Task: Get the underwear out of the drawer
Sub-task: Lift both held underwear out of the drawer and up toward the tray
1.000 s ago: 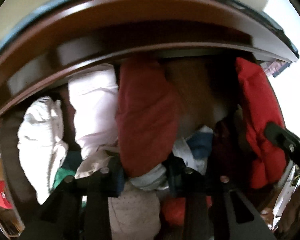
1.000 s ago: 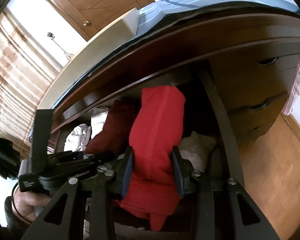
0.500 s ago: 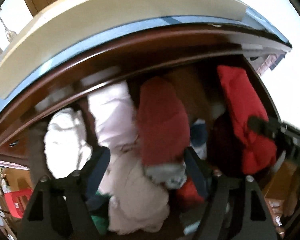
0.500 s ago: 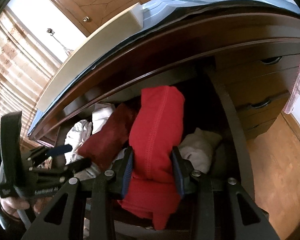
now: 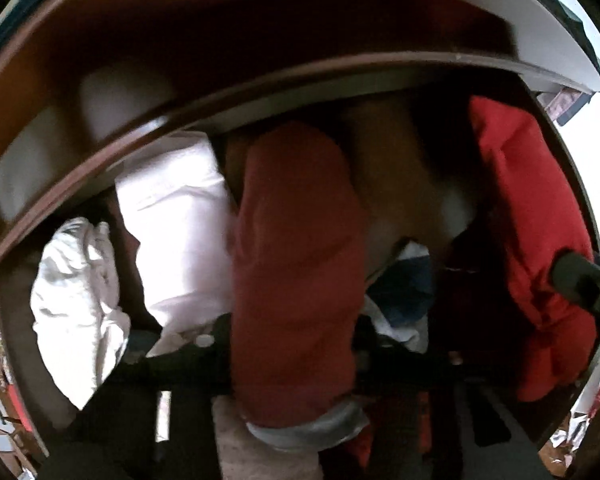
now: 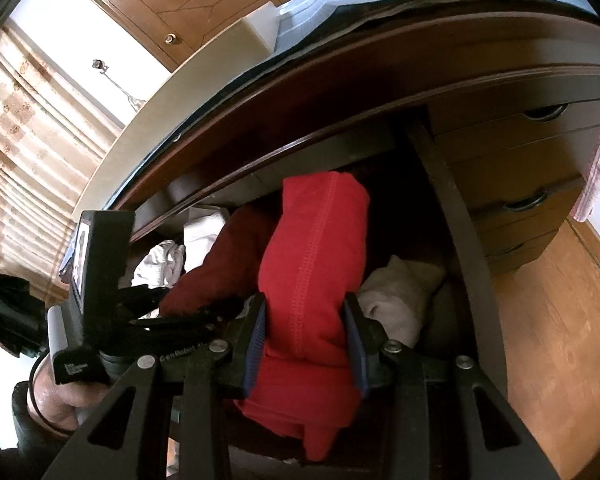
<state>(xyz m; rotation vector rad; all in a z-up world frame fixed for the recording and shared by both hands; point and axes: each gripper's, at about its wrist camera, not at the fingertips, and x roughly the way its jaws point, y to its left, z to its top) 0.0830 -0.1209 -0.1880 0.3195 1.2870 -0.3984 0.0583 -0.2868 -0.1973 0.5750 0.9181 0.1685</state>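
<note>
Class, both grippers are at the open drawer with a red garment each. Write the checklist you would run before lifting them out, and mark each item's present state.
1. Right gripper closed on the bright red underwear: ok.
2. Left gripper closed on the dark red underwear: ok, though its fingers are mostly hidden.
3. Drawer open, wooden overhang above it: clearance cannot tell.
4. Neighbouring white garment free of the left grip: cannot tell, it touches the dark red one.
5. Grippers apart from each other: ok.

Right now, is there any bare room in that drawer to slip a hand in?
Little. One dark gap lies between the red underwear and the drawer's right wall, behind the pale bundle. Leftward it is crowded: maroon roll, white fold, white bundle packed together.
</note>
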